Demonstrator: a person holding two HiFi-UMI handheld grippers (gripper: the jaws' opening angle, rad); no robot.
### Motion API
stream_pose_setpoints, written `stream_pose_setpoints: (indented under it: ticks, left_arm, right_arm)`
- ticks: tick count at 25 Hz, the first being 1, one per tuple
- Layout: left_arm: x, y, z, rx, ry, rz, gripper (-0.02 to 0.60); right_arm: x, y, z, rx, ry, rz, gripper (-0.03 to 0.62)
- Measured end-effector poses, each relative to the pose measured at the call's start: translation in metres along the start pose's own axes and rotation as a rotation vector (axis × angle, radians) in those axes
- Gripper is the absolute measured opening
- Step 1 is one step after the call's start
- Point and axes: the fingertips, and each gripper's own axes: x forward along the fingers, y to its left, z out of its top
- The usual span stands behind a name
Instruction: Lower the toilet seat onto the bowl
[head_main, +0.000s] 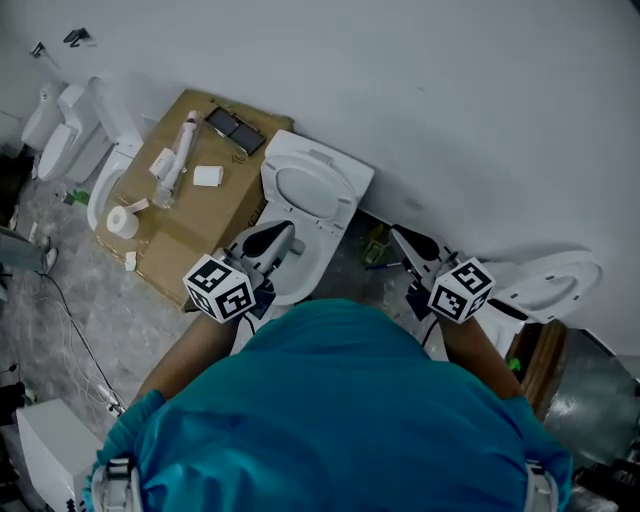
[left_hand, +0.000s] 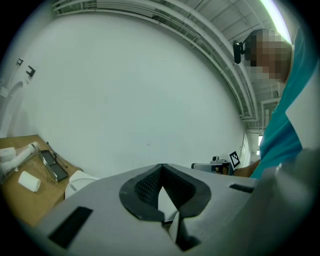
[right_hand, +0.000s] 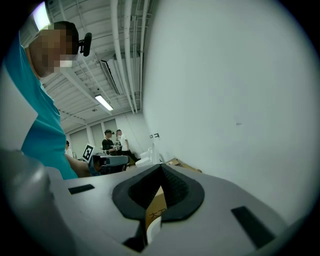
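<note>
In the head view a white toilet (head_main: 312, 190) stands against the wall. Its seat (head_main: 300, 186) is tipped up, and the oval opening faces me above the bowl (head_main: 300, 272). My left gripper (head_main: 278, 238) is shut and empty, hovering over the front of the bowl and pointing at the seat. My right gripper (head_main: 404, 240) is also shut and empty, off to the right of the toilet and apart from it. In the left gripper view the closed tips (left_hand: 161, 168) point at the bare wall, with a white edge of the toilet (left_hand: 79, 182) low on the left.
A cardboard box (head_main: 185, 215) left of the toilet carries a tape roll (head_main: 122, 221), a dark flat device (head_main: 236, 131) and small white parts. More toilets (head_main: 70, 140) line the far left. A white basin (head_main: 556, 280) lies at the right. Cables (head_main: 70, 335) run over the floor.
</note>
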Motion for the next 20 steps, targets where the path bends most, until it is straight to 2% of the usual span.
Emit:
stream_pose_setpoints:
  ticks: [6,11,16,20]
  left_arm:
    - [0.026,0.058,0.021,-0.025,0.012,-0.018,0.005]
    - [0.033,0.094,0.027,-0.050,0.012,0.042,0.005]
    - [0.038,0.116,0.022,-0.068,0.016,0.135,0.005]
    - [0.054,0.131,0.021,-0.075,0.000,0.247,0.005]
  right_arm:
    - [0.063,-0.033,0.024,-0.017,0.018,-0.003,-0.002]
    - [0.105,-0.057,0.031,-0.025,0.058,0.040,-0.002]
    - [0.146,-0.075,0.031,-0.046,0.115,0.149,-0.002]
    - [0.180,-0.091,0.030,-0.079,0.169,0.290,-0.002]
